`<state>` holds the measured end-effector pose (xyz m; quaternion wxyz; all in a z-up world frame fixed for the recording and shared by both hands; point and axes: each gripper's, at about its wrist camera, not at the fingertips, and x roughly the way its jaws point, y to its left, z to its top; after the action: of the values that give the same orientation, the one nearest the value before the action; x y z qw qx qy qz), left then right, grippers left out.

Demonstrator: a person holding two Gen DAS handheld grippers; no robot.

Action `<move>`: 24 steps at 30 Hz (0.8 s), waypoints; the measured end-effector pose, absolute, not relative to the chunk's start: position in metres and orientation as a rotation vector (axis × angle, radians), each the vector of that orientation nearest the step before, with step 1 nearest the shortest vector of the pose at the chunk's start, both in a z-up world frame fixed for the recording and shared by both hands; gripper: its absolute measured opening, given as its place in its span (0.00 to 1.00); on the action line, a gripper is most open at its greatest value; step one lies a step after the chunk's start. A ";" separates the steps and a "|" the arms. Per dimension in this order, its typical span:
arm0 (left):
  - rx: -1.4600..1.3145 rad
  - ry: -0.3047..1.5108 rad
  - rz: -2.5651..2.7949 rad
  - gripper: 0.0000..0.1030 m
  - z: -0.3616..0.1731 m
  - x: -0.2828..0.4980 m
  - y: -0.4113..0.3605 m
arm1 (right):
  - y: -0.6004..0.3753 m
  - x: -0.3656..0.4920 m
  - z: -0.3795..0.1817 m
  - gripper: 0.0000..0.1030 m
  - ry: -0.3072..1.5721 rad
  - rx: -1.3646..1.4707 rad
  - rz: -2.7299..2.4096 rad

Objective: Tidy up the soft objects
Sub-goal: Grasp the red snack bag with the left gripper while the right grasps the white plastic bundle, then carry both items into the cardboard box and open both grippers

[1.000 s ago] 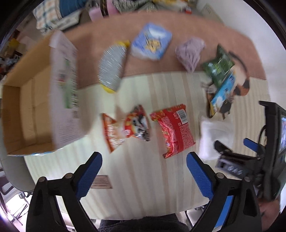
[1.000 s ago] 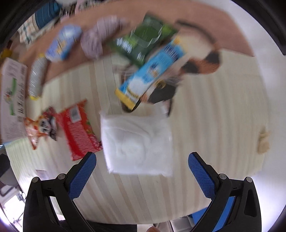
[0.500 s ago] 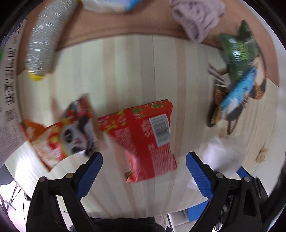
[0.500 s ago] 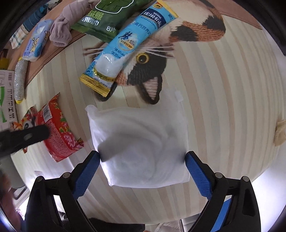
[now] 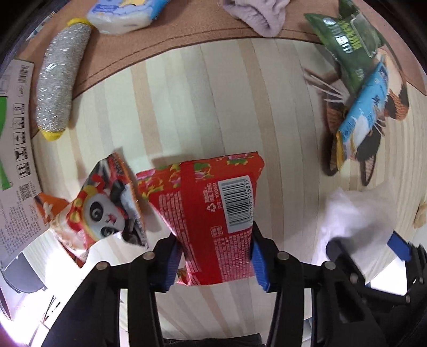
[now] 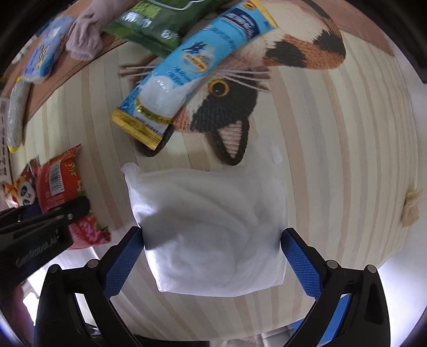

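My left gripper (image 5: pixel 214 257) is shut on the near end of a red flowered packet (image 5: pixel 213 211) lying on the striped mat; it also shows in the right wrist view (image 6: pixel 61 181). A panda snack bag (image 5: pixel 98 211) lies just left of it. My right gripper (image 6: pixel 212 260) straddles a white soft pouch (image 6: pixel 213 229); both blue pads touch its sides. The pouch also shows at the right in the left wrist view (image 5: pixel 357 219).
A blue tube pack (image 6: pixel 192 72), green wipes pack (image 6: pixel 149 24), purple cloth (image 5: pixel 256 13), light-blue tissue pack (image 5: pixel 125 13) and silver roll (image 5: pixel 57 82) lie farther back. A cardboard box flap (image 5: pixel 16 165) is at the left. The mat's edge is near the grippers.
Both grippers moved down and forward to the table. The left closed on the red packet. The right closed in around the white pouch.
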<state>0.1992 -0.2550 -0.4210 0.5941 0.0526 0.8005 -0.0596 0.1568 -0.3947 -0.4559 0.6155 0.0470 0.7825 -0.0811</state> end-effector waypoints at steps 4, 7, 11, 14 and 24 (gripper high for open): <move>0.111 1.823 -0.152 0.41 -0.404 0.188 -0.245 | -0.388 0.151 -0.445 0.73 1.762 0.100 -0.190; 0.105 1.789 -0.160 0.41 -0.388 0.181 -0.236 | -0.389 0.145 -0.437 0.67 1.748 0.153 -0.174; 0.070 1.743 -0.181 0.41 -0.361 0.175 -0.217 | -0.380 0.138 -0.419 0.66 1.701 0.198 -0.143; 0.030 1.706 -0.204 0.41 -0.332 0.181 -0.199 | -0.359 0.133 -0.392 0.66 1.649 0.219 -0.088; -0.077 1.537 -0.182 0.41 -0.195 0.245 -0.050 | -0.252 0.206 -0.246 0.66 1.469 0.181 0.125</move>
<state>0.2448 -0.0502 -0.1952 0.7145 -0.0348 0.6940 -0.0821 0.2061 -0.2519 -0.2463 0.7367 0.0824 0.6687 0.0569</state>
